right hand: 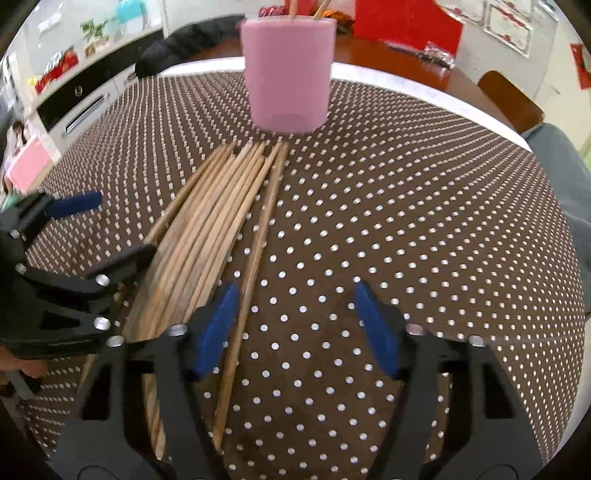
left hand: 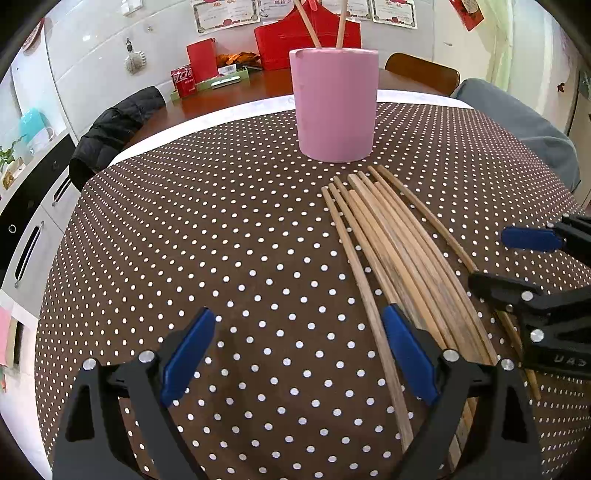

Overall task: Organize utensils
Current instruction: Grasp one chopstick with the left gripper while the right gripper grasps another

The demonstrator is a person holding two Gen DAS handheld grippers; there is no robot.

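Two chopsticks (left hand: 308, 24) stand in the pink cup (left hand: 335, 107) at 12 o'clock. Many chopsticks (left hand: 399, 254) wait on the tabletop (left hand: 221, 258). Both tongs (left hand: 299, 354) (right hand: 295, 328) gape, grasping nothing.

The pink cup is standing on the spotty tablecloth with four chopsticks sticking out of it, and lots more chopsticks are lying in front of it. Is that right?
Nearly. The pink cup stands upright on the spotty tablecloth, and a pile of chopsticks lies in front of it. But only two chopsticks in the cup stick out, not four. The left wrist view shows both.
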